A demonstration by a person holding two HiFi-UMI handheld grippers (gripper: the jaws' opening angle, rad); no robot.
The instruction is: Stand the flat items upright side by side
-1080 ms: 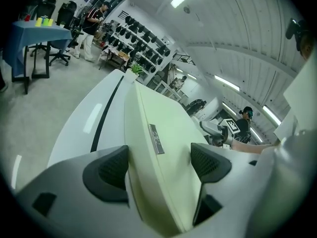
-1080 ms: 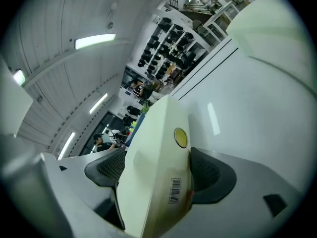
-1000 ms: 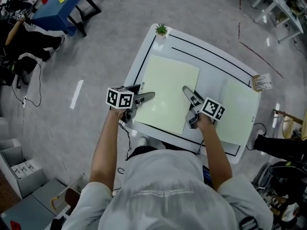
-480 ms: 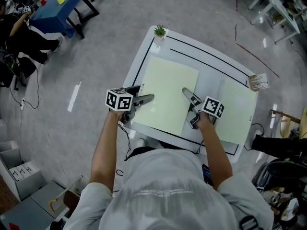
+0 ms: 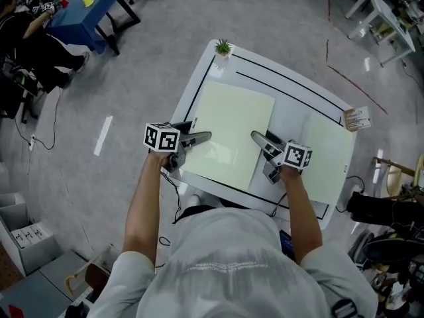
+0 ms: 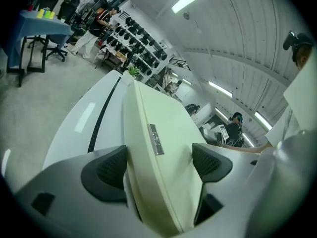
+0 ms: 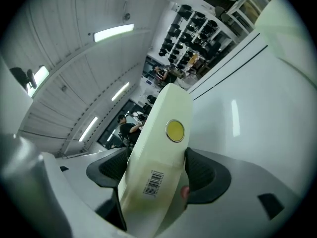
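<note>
While grey floor surrounds the white worktop, a pale green folder spans its middle, with a second folder beside it. The left gripper has its fingers clamped on one edge. The right gripper has fingers that have just narrowed, and they grasp the opposite spine.

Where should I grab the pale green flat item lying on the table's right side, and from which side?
Probably grip the flat item by its near edge, coming in level from the person's side, one jaw over, one under. It lies flat on the table, so only thin edges offer purchase.
</note>
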